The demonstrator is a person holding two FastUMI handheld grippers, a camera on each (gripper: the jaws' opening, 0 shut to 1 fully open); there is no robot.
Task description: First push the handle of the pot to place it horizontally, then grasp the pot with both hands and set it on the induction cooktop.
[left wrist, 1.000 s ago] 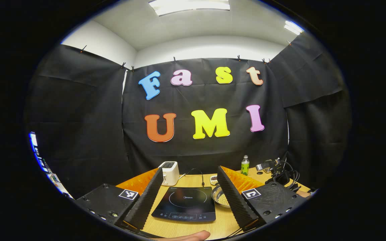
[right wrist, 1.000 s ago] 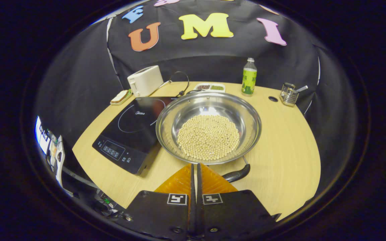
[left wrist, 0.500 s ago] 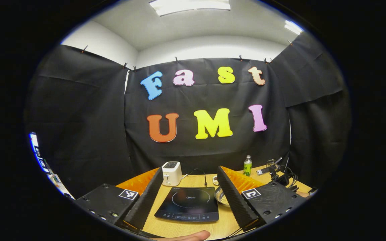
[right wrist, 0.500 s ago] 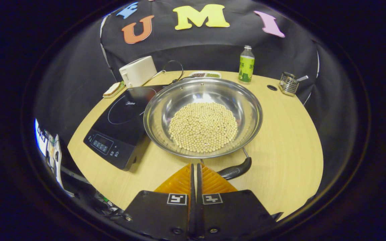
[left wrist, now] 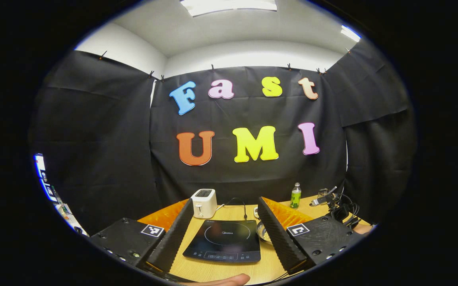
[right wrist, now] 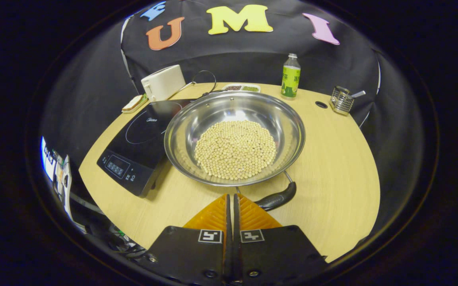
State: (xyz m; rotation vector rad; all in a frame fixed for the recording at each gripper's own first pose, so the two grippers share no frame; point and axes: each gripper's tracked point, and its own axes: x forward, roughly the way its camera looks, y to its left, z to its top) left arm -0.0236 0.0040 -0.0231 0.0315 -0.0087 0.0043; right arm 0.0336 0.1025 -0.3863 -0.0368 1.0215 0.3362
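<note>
Steel pot (right wrist: pixel 235 137) slid left in frame toward cooktop (right wrist: pixel 135 145), handle (right wrist: pixel 276 198) more level at lower centre; right gripper (right wrist: pixel 231 202) jaws clenched empty, left gripper (left wrist: pixel 225 234) released.

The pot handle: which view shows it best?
The right gripper view: the black handle shows beside the shut right gripper. In the left gripper view, a finger hides the handle and most of the pot.

Bright ceiling panels (left wrist: pixel 229 6) lit the booth evenly from above, well beyond the left tongs (left wrist: pixel 225 226). Ahead of the right tongs (right wrist: pixel 231 204), the steel pot (right wrist: pixel 235 137) carried soft white glare, and short shadows lay on the worktop (right wrist: pixel 332 159). Both views stayed sharp, bowing strongly toward their edges.
</note>
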